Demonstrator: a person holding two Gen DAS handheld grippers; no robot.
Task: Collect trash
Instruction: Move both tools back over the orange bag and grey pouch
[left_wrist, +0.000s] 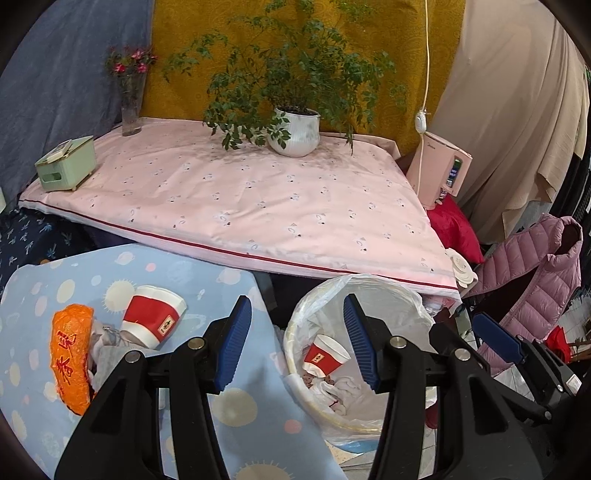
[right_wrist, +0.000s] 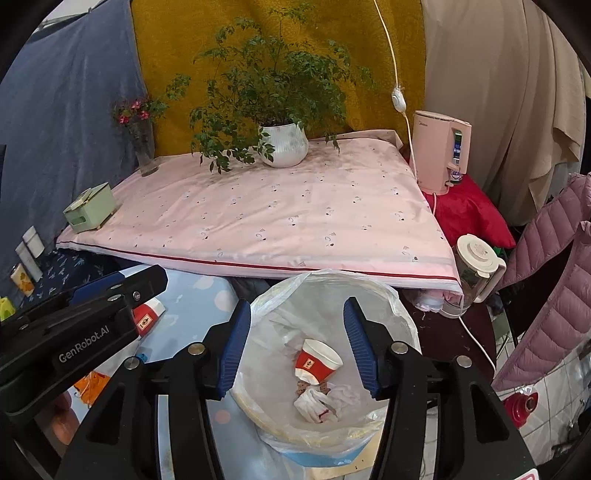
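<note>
On the near left, an orange wrapper (left_wrist: 71, 356), crumpled tissue (left_wrist: 107, 347) and a red paper cup (left_wrist: 153, 316) lie together on the blue-clothed bench (left_wrist: 236, 402), within easy reach of the bin. The left gripper (left_wrist: 297, 343) hangs over the bench edge, fingers spread, holding nothing. Right of it the lined bin (right_wrist: 388, 295) stands open below the right gripper (right_wrist: 297, 343), also spread and empty, so trash can drop straight in; another cup (right_wrist: 317, 360) and tissues already lie inside.

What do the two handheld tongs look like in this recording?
Both are alike. The left tongs and right tongs have glossy black plastic bodies with angular linkage arms, round silver pivot bolts, and blue ribbed pads on the fingers. The left one's side carries white "GenRobot.AI" lettering. No cables or sleeves show.
</note>
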